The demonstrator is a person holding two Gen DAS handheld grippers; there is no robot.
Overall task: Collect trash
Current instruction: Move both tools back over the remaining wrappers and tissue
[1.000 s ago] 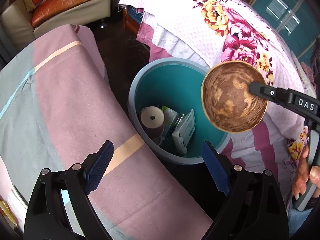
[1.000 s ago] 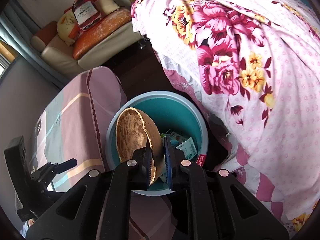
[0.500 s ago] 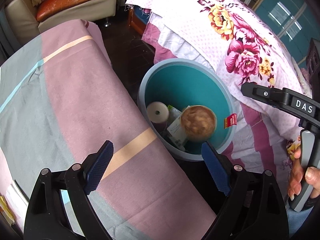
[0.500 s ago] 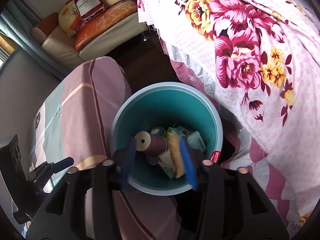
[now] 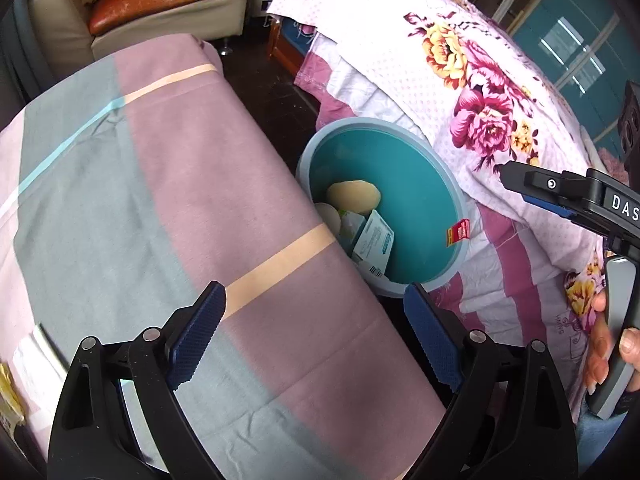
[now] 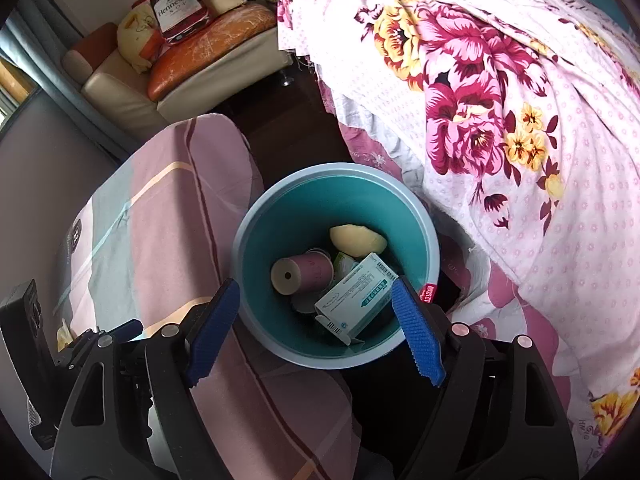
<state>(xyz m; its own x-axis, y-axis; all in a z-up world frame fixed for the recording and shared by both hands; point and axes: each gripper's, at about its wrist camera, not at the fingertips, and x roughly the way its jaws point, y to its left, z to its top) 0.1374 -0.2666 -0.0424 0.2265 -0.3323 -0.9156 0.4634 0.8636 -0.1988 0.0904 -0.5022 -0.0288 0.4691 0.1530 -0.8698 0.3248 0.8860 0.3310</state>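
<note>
Right wrist: shell (image 6: 357, 241) (binned) beyond parted jaws.

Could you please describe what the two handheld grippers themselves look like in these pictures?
Both are black plastic frames with silver rivets. The left gripper and right gripper each carry two fingers faced with ribbed blue pads. Seen from the left camera, the right gripper bears white letters "DAS" and has a grey handle.
</note>
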